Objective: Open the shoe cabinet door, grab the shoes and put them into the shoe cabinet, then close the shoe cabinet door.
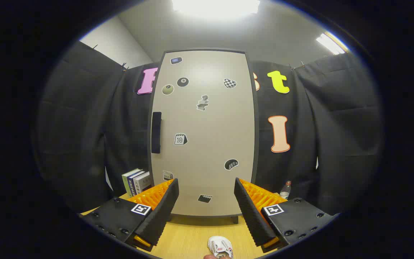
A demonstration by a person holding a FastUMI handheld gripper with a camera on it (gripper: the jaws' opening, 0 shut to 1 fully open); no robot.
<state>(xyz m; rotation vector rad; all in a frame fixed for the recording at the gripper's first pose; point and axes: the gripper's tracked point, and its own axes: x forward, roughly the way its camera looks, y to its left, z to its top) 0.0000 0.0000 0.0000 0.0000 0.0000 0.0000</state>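
The light came from a ceiling panel [216, 6] overhead, which was blown out to white glare; a second lamp [331, 43] glowed further off; the cabinet door [203, 133] was evenly lit and sharp; straight edges bowed outward; the booth's cloth stayed dim.

Your gripper [206, 196] has two ribbed, wedge-shaped fingers [164, 212] standing apart, each on a screwed block bearing a square black-and-white marker [141, 209].
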